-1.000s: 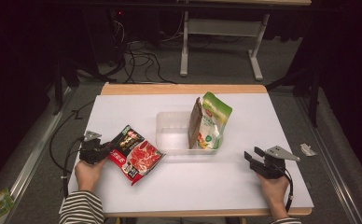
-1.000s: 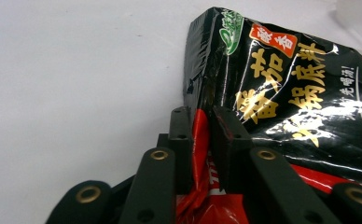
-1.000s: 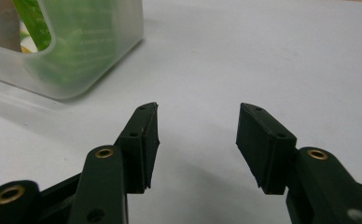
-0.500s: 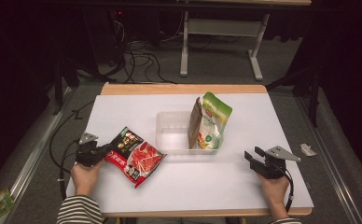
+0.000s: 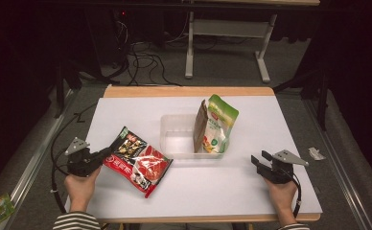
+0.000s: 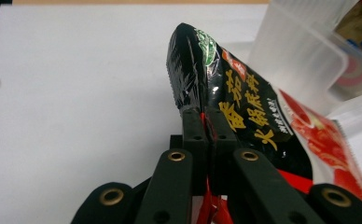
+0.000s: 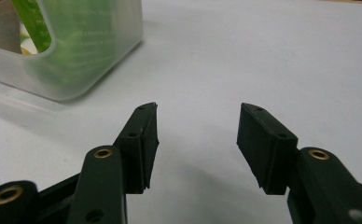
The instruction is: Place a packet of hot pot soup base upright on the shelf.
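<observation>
A red and black soup-base packet (image 5: pixel 137 160) with yellow lettering is lifted at its left edge over the white table (image 5: pixel 126 115). My left gripper (image 5: pixel 108 152) is shut on that edge; in the left gripper view the packet (image 6: pixel 244 107) rises from between the closed jaws of the left gripper (image 6: pixel 206 122). A clear plastic bin (image 5: pixel 177 139) stands at the table's middle, with a green pouch (image 5: pixel 218 125) and a brown pouch (image 5: pixel 200 125) upright in its right end. My right gripper (image 5: pixel 260 159) rests open at the right front, nothing between its fingers (image 7: pixel 144 140).
The bin's corner (image 7: pixel 72 60) with the green pouch inside lies ahead and left of the right gripper (image 7: pixel 198 133). A small white scrap (image 5: pixel 314 153) lies off the table's right edge. Cables (image 5: pixel 141 52) and a desk frame (image 5: pixel 222 38) sit on the floor beyond.
The left gripper has drawn back toward the front left with the packet in it, and the packet now lies lower and more tilted. The right gripper has not moved.
</observation>
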`<state>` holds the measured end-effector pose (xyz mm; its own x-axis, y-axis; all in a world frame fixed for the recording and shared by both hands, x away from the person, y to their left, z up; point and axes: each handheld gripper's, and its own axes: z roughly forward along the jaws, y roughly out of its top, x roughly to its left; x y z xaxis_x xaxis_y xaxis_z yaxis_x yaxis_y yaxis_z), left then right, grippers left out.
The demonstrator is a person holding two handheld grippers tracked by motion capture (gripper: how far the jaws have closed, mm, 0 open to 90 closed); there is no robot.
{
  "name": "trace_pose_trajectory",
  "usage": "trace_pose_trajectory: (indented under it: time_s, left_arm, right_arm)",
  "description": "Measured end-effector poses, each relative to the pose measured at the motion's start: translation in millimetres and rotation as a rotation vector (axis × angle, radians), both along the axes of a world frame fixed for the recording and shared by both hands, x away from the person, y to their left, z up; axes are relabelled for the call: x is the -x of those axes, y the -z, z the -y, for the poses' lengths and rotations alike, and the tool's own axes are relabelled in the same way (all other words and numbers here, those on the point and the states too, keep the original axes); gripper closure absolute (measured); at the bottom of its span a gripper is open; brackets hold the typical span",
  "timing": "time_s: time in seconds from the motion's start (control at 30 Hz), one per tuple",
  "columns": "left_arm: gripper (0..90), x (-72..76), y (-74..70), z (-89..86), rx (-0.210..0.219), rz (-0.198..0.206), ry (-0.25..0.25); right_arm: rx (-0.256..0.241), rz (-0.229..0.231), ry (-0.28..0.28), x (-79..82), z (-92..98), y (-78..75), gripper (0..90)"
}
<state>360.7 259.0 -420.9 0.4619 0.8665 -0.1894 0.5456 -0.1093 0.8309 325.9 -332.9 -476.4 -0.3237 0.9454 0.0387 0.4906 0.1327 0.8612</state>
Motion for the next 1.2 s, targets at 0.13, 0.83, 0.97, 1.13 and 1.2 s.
trace_pose_trajectory:
  time_s: [0.13, 0.83, 0.97, 1.13, 1.2]
  left_arm:
    - [89.2, 6.1, -11.8, 5.7, 0.019, 0.029, 0.018]
    - [89.9, 28.6, -68.7, 43.0, 0.022, 0.128, 0.130]
    - [90.0, 30.1, -74.2, 47.8, 0.008, 0.136, 0.146]
    - [90.0, 31.6, -81.3, 53.6, 0.002, 0.147, 0.168]
    - [90.0, 31.9, -85.2, 55.9, 0.007, 0.152, 0.177]
  right_arm:
    - [0.004, 0.003, -0.001, 0.2, -0.5, 0.0, 48.3]
    - [0.014, 0.005, -0.009, 0.4, -1.5, -0.1, 48.3]
    - [0.013, 0.006, -0.013, 0.4, -1.7, -0.1, 48.3]
    - [0.013, 0.006, -0.011, 0.4, -1.6, -0.1, 48.2]
    - [0.013, 0.007, -0.011, 0.5, -1.6, -0.1, 48.2]
